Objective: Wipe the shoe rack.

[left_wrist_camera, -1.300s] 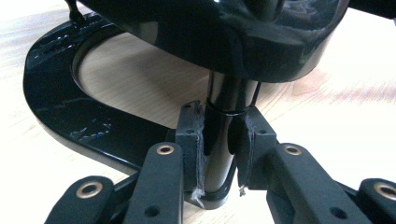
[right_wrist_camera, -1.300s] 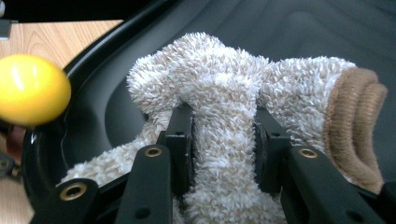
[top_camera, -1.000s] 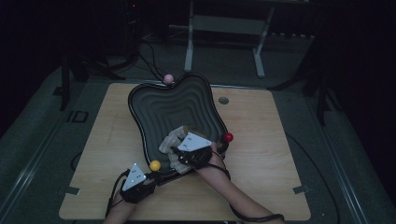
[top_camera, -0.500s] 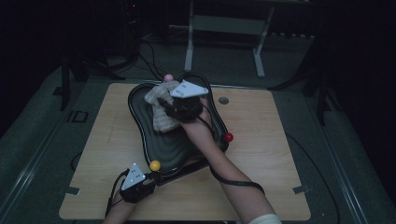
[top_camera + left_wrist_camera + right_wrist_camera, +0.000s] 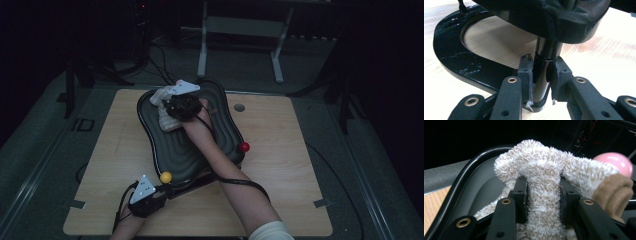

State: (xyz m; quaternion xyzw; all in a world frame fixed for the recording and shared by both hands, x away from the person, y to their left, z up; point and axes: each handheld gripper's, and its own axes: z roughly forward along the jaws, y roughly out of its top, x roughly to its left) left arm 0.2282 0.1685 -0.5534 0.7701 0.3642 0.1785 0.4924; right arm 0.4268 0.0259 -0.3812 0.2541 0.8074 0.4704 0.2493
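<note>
Now a fluffy sock over a black ridged tray.

Right gripper (image 5: pixel 543 202) clamps its jaws on the cream, tan-toed sock (image 5: pixel 544 170), held at the far end of the tray (image 5: pixel 200 150) with its lower part hanging down inside, near a pink ball (image 5: pixel 615 162) at the rim. Left gripper (image 5: pixel 541 82) is closed narrowly around the tray's black leg (image 5: pixel 544 65) at the near edge, beside a yellow ball (image 5: pixel 166 177); a red ball (image 5: pixel 244 147) sits at the right rim on the wooden table (image 5: pixel 285 165).
</note>
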